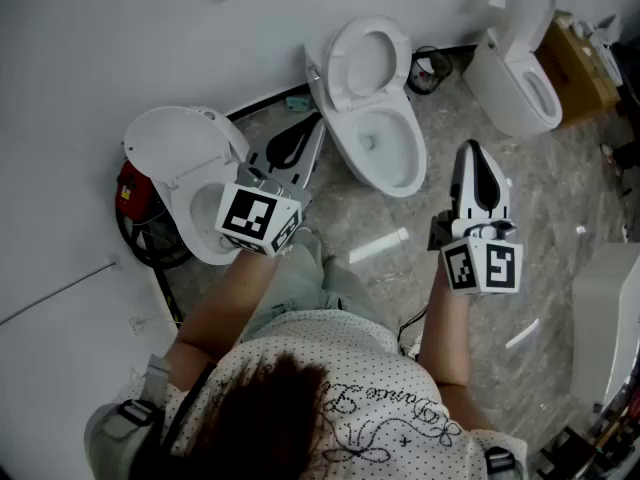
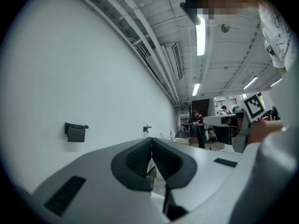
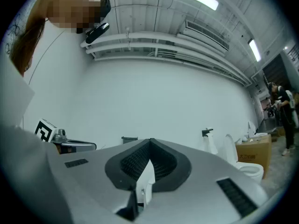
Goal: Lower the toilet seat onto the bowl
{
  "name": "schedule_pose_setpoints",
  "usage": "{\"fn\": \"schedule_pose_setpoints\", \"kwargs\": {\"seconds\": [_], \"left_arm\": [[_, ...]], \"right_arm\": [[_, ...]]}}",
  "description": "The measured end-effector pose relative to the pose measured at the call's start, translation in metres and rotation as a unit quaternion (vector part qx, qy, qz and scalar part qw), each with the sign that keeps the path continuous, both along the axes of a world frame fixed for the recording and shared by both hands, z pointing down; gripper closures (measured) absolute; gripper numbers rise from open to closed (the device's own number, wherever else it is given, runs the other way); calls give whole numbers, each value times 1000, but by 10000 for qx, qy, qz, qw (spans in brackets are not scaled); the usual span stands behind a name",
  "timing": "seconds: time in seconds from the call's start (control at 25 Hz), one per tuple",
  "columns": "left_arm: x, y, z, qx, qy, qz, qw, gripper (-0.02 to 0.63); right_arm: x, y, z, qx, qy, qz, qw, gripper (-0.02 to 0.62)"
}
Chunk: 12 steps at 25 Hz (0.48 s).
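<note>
With left gripper (image 1: 305, 126) and right gripper (image 1: 471, 150) both closed and empty, reach the top edge of the raised seat (image 1: 342, 73), tip it forward, ease slowly onto the bowl (image 1: 347, 136).

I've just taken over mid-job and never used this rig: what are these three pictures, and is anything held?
There is no robot arm: a person holds a two-jaw gripper in each hand. The head view looks steeply down from the person's head, showing the left gripper and the right gripper, each carrying a marker cube. The other two pictures come from cameras riding on those grippers, looking along their jaws. Both pairs of jaws are closed and empty. The middle toilet of three on the floor has its seat raised, not yet lowered.
</note>
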<state>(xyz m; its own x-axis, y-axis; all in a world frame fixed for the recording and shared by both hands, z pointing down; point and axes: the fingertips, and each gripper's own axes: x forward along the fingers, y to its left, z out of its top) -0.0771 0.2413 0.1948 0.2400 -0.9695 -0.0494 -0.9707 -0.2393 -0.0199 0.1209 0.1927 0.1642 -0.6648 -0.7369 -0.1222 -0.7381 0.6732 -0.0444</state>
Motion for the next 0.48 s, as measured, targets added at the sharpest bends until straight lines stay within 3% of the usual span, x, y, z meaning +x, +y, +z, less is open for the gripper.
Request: {"fn": "schedule_pose_setpoints", "kwargs": {"seconds": [0.48], "left_arm": [[9,4,-5,50,37,20,10000,601]], "right_arm": [[11,5,2,-126,-153,0,9998,583]]}}
